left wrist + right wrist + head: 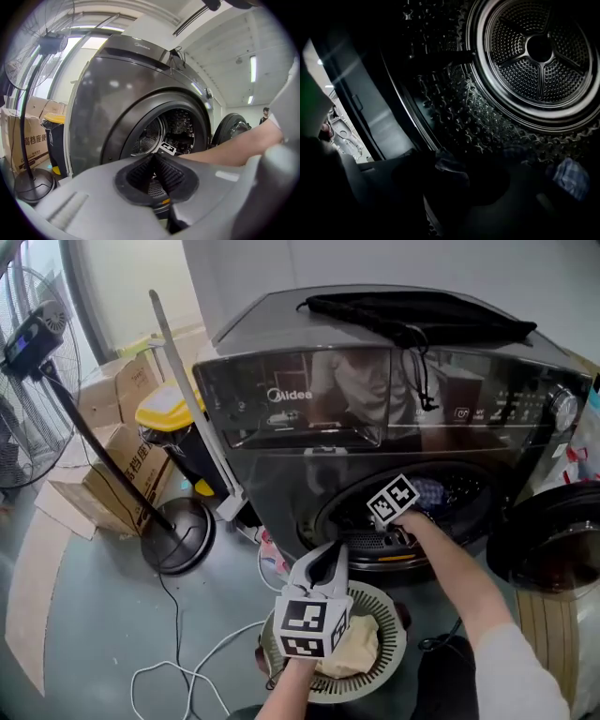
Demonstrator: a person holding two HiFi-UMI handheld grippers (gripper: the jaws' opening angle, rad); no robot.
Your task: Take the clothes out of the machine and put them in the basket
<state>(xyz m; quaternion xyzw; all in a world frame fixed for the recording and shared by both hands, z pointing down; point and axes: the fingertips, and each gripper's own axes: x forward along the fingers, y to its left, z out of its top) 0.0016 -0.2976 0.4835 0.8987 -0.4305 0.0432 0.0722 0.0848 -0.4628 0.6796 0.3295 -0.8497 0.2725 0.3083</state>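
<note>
Just beside right tool (464, 187) — clothes (573, 179)

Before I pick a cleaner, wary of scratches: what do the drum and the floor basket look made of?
Drum: likely stainless steel, glossy; its embossed wall and perforated back catch sharp highlights. Basket: probably moulded plastic, matte pale grey-green; the rim is evenly slotted, though a weave cannot be ruled out.
</note>
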